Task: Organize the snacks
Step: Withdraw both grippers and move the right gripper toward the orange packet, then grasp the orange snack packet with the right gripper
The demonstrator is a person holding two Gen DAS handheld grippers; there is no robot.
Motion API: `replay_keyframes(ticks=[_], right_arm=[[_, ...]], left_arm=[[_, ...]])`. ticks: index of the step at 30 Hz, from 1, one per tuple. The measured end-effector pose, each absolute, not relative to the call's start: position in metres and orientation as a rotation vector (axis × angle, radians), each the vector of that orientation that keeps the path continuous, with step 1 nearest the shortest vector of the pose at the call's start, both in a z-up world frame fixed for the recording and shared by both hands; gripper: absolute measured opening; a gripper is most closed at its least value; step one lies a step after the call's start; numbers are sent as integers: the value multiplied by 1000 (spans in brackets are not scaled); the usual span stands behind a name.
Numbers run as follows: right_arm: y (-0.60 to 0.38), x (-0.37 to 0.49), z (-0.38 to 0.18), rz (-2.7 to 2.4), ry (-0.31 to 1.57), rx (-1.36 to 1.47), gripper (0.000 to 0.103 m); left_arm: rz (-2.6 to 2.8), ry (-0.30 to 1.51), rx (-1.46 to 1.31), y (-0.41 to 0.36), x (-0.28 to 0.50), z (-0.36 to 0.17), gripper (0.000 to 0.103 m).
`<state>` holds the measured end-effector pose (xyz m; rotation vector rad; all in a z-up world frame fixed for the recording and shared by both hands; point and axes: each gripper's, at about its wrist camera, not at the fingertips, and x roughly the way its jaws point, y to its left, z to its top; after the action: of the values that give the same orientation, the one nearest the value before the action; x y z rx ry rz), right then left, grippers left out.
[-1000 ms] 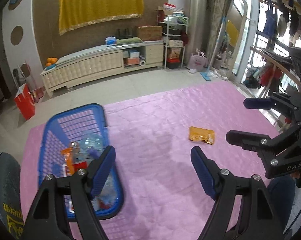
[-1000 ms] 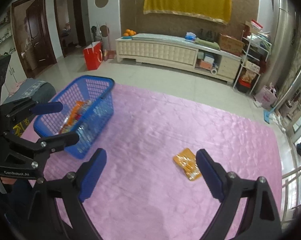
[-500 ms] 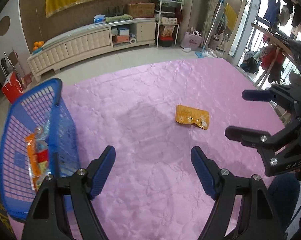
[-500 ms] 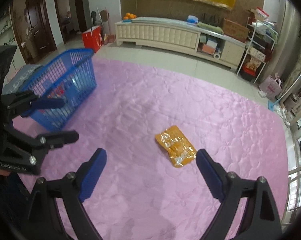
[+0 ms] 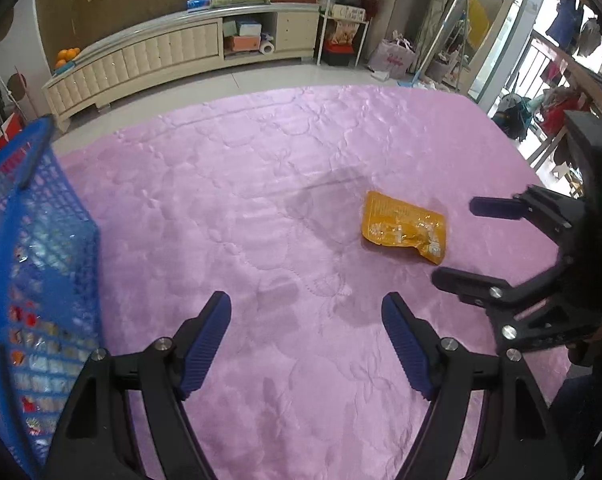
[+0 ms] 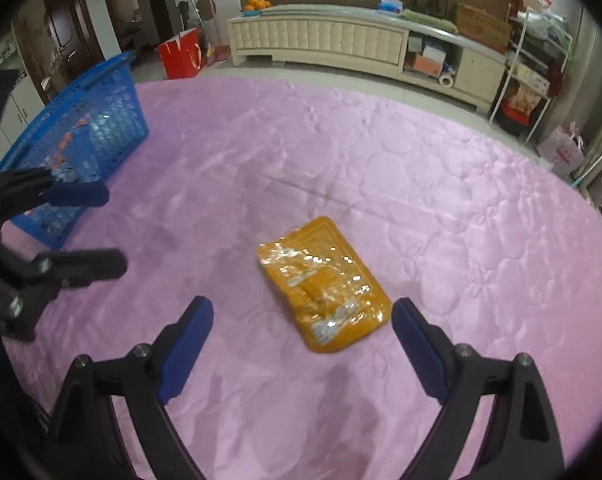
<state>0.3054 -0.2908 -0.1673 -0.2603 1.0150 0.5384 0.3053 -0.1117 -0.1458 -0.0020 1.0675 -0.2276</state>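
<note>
Pink quilt (image 6: 421,184) lies bare around orange snack packet (image 6: 325,284), basket (image 6: 81,132) well apart.

Daylight from the right-hand windows, soft shadows, strong fisheye curving, perhaps slight motion blur throughout.

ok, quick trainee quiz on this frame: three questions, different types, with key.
1. True or false: the orange snack packet lies flat on the pink quilt, outside the blue basket.
2. Which gripper has the packet straight ahead between its fingers? A) left gripper B) right gripper
3. Fill in: both grippers are ____ and hold nothing.

Key: 1 true; 2 B; 3 open.
</note>
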Motion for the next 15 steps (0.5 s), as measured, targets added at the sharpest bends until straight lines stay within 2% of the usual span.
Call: replay_keyframes(ticks=[9,15], right_arm=[[-290,323,-196,544,1043,-280,93],[-289,328,-196,574,1005,-276,92]], left_arm=[[-250,1070,65,-127,320,-161,76],[-238,1098,48,-124,331,-174,76]])
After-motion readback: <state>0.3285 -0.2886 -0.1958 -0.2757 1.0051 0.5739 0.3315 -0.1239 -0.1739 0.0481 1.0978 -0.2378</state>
